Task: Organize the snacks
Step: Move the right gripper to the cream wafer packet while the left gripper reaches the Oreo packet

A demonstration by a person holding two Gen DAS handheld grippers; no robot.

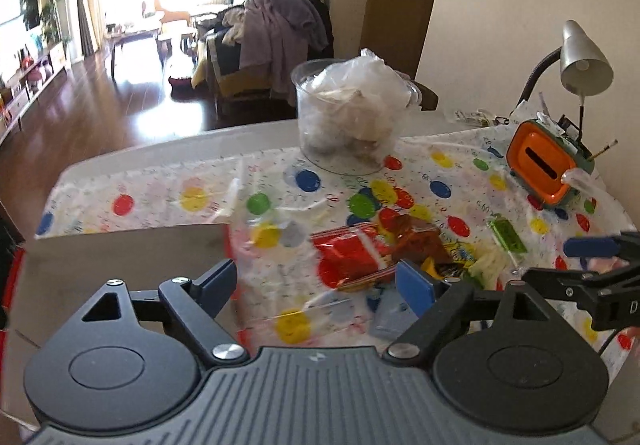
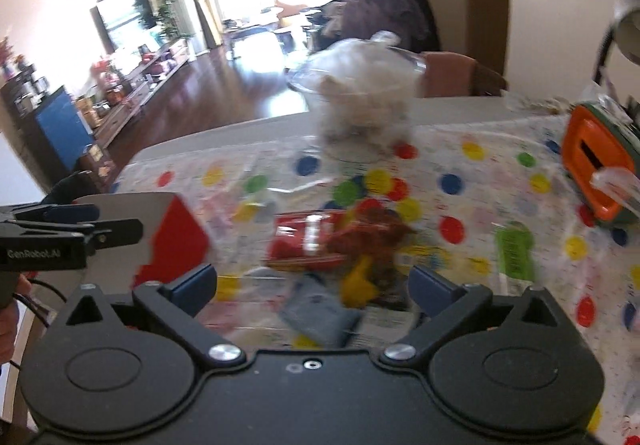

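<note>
A pile of snack packets lies on the dotted tablecloth: a red packet (image 1: 352, 253) (image 2: 304, 241), a brown one (image 1: 416, 237) (image 2: 376, 237), a yellow one (image 2: 360, 285), a green one (image 1: 508, 235) (image 2: 514, 249) and a grey one (image 2: 316, 311). A grey cardboard box (image 1: 120, 245) (image 2: 124, 205) with red flaps stands at the left. My left gripper (image 1: 316, 281) is open and empty, just before the pile. My right gripper (image 2: 314, 285) is open and empty above the pile; it also shows at the right of the left wrist view (image 1: 596, 257).
A clear plastic tub (image 1: 340, 113) (image 2: 360, 105) stuffed with plastic bags stands at the table's far side. An orange and green box (image 1: 544, 165) (image 2: 596, 173) and a desk lamp (image 1: 580, 61) are at the far right. The table's far edge drops to a wooden floor.
</note>
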